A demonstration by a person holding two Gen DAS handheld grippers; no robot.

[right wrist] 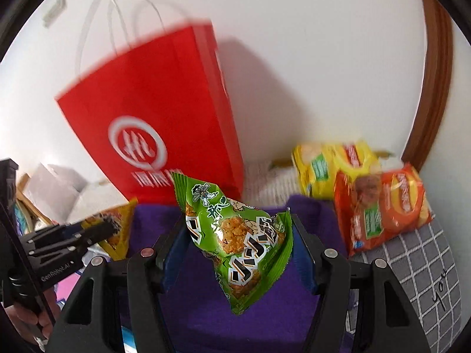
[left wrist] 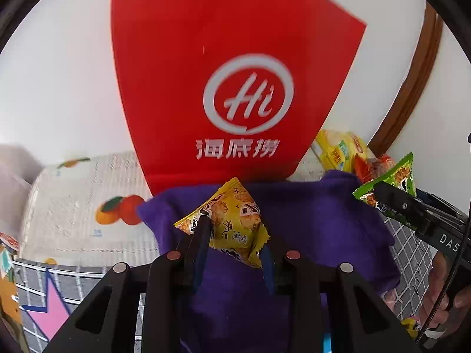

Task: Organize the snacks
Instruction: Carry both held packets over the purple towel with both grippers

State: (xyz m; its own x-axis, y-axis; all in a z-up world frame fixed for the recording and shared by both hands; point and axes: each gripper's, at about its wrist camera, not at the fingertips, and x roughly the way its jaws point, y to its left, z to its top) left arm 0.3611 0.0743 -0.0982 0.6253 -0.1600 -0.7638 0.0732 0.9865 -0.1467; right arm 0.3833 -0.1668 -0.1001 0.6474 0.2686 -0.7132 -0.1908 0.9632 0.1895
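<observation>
Left wrist view: the left gripper (left wrist: 234, 245) is clamped on a small yellow foil snack packet (left wrist: 232, 223), held above a purple cloth (left wrist: 323, 220). Directly behind stands a tall red paper carrier bag with a white logo (left wrist: 235, 58), its mouth out of frame. At the right edge the right gripper (left wrist: 394, 200) carries a green packet. A fruit-printed white mat (left wrist: 73, 206) lies to the left.

Right wrist view: the right gripper (right wrist: 240, 241) is closed on a green foil snack packet (right wrist: 238, 235), hanging tilted between the jaws. This view alone shows the red bag's top edge and white handles (right wrist: 123, 14), and two larger crisp bags, one yellow (right wrist: 329, 167) and one orange (right wrist: 382, 206), lying near the wall on a grey grid-patterned mat (right wrist: 426, 264).

Judgement: both packets are lifted and the transfer step is in hand, most likely into the red bag. The next move calls for raising each packet clear of the rim before release; the light bag may tip if nudged.
</observation>
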